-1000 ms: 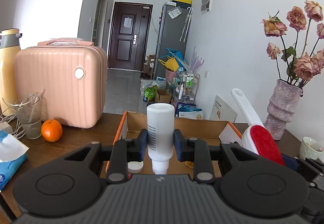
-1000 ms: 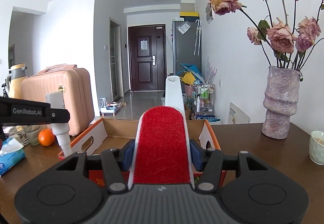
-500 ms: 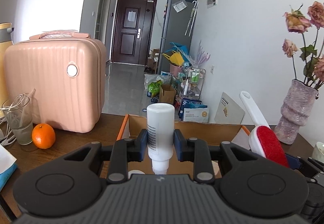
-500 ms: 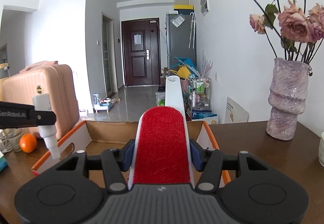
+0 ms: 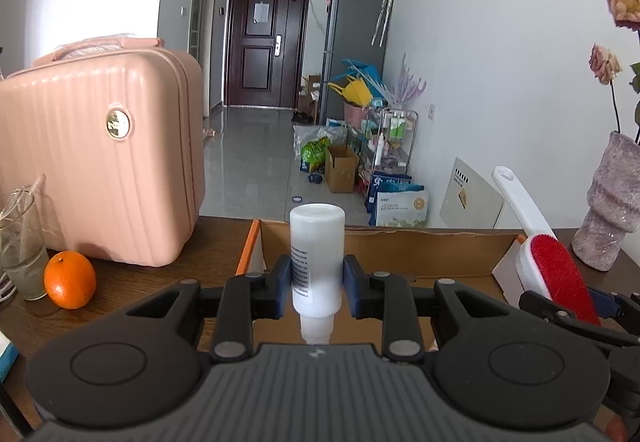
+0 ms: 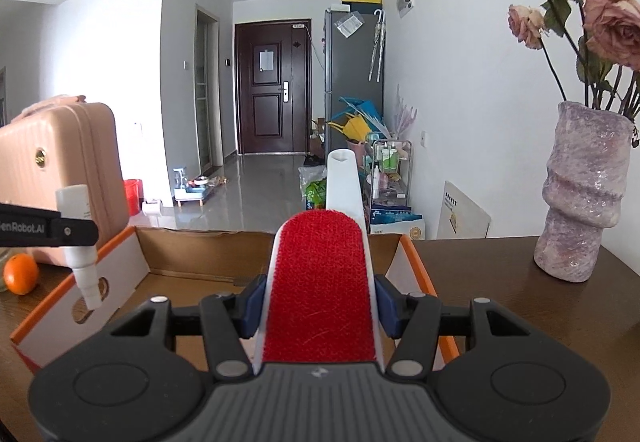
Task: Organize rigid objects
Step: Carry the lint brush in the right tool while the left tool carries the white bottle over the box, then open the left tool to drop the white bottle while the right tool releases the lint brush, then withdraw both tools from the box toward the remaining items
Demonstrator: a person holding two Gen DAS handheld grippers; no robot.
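Left tongs (image 5: 316, 284) gripped an inverted white bottle (image 5: 316, 250); right tongs (image 6: 320, 304) clamped a red lint brush (image 6: 320, 290). Both hung over the open cardboard box (image 6: 192, 246) on the bench (image 6: 500, 282).

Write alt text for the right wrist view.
The right gripper clamps a red-faced lint brush with a white handle, over an open cardboard box on a dark wooden table. At left, the left gripper holds a white bottle.

"enRobot.AI" stands in white letters on the black finger of the left gripper (image 6: 48, 230) at nine o'clock in the right wrist view (its first letter is cut off); the white bottle (image 5: 317, 254) carries print too small to read.
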